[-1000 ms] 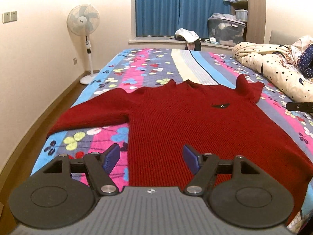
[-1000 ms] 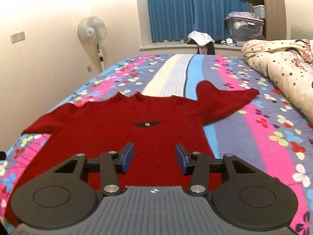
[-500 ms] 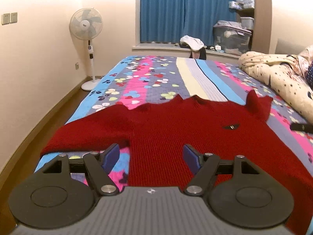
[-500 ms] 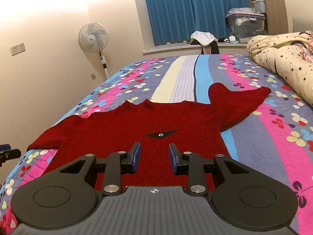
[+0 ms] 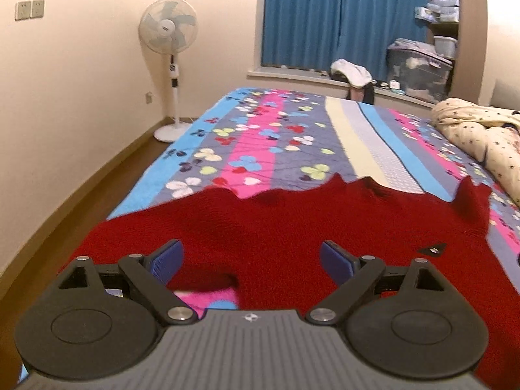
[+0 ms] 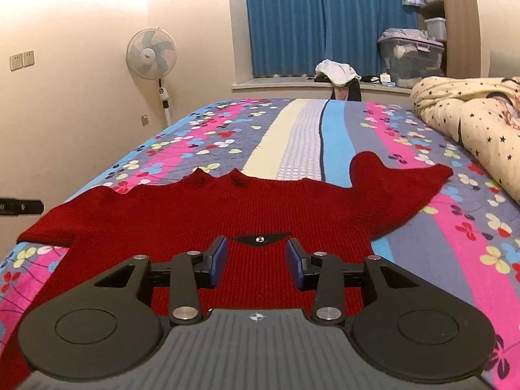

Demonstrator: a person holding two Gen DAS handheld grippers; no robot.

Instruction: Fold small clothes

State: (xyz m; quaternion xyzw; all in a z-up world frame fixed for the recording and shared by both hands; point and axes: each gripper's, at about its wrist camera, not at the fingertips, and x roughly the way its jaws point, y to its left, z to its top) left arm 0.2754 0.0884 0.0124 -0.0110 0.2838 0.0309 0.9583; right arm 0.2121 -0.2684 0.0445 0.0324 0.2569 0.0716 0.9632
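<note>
The left gripper (image 5: 248, 260) has its two blue-padded fingers (image 5: 167, 261) spread wide, gripping nothing, low over one red sweater (image 5: 292, 227). The right gripper (image 6: 256, 260) stands partly parted, also empty, just short of the sweater's single black chest patch (image 6: 261, 238). The sweater lies flat on the bed (image 6: 308, 136), both sleeves spread. One fan (image 5: 168, 31) stands beyond.

Red sweater (image 6: 201, 221) lies flat on the patterned bed (image 6: 422, 227) – one sleeve angled toward frame right. Right hand-held gripper (image 6: 256, 261), jaws parted, sits at lower centre – nothing between them.
</note>
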